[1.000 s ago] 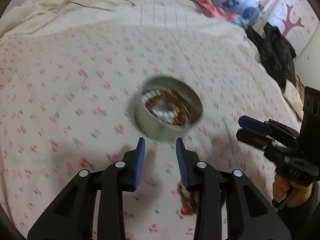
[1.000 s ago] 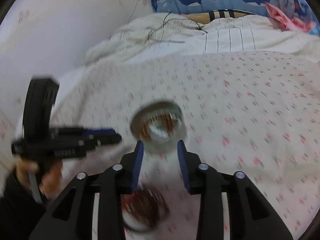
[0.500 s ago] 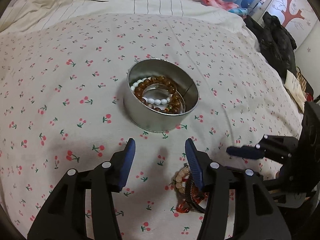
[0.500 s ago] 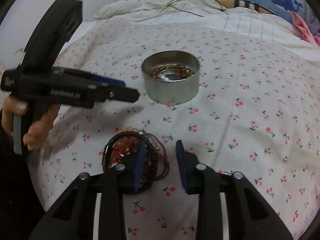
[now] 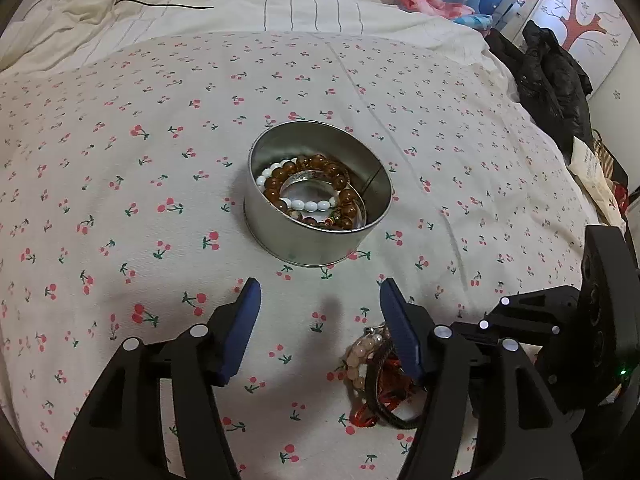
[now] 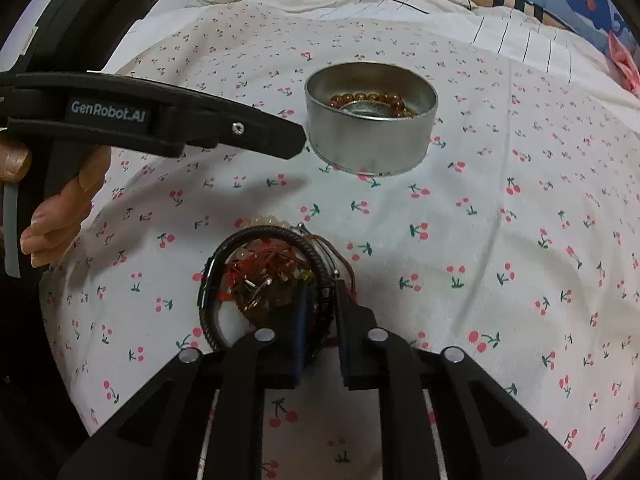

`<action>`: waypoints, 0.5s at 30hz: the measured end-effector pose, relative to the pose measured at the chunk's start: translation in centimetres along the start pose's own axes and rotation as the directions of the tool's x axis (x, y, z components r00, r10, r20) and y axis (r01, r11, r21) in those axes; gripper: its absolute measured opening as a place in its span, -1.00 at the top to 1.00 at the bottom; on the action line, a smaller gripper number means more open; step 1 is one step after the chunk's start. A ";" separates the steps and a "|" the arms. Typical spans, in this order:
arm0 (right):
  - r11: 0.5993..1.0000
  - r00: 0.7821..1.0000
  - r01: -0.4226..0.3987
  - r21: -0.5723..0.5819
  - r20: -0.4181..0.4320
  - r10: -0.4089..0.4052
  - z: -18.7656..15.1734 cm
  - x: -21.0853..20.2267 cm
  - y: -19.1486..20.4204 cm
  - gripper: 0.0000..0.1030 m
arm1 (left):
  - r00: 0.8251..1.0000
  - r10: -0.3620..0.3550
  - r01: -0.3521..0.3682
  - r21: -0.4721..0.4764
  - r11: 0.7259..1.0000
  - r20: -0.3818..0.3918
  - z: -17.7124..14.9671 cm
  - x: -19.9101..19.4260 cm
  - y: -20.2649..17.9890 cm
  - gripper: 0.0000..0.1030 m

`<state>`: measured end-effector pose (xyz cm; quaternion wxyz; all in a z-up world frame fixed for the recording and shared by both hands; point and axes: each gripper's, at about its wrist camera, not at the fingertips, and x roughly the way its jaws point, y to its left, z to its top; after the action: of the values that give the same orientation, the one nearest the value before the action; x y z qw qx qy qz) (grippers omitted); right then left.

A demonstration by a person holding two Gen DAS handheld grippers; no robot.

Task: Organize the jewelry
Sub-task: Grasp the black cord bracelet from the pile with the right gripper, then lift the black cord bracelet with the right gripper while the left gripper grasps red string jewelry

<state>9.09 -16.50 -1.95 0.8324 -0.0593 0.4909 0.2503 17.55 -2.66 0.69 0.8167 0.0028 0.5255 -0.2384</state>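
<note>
Tangle of bracelets (image 6: 264,280), black, red and pale beads, near bed (image 6: 500,216) edge, right claw (image 6: 320,292) just closing, pinching black band, left claw (image 5: 318,300) opening wide, empty, marked GenRobot.AI, tin (image 5: 320,220) mid-bed

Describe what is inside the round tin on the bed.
Inside the tin lie a brown bead bracelet, a white bead bracelet and a silver bangle. The near wall hides part of the bottom, so anything lying there cannot be seen.
</note>
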 end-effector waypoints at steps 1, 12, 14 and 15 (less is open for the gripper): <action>1.000 1.000 0.004 0.011 0.018 -0.004 0.0 -0.4 -0.2 0.81 | 1.000 0.001 -0.001 -0.003 1.000 0.001 0.0 0.0 0.1 -0.16; 0.976 0.990 -0.024 0.217 0.141 -0.007 0.6 -4.6 -6.5 0.81 | 1.000 -0.023 0.023 0.028 0.999 -0.018 0.0 -0.3 0.4 -0.23; 0.966 0.991 0.032 0.256 0.117 -0.064 0.2 -4.6 -8.0 0.81 | 0.999 -0.035 0.040 0.140 0.989 -0.035 -0.5 -0.3 -1.2 -0.23; 0.962 0.991 0.057 0.266 0.105 -0.088 0.0 -4.4 -8.4 0.81 | 0.998 -0.052 0.060 0.231 0.971 -0.044 -1.1 -0.5 -2.5 -0.23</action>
<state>11.34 -25.33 0.58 0.8685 0.0483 0.4681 0.1554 15.48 -4.40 1.28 0.7938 0.0876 0.5091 -0.3210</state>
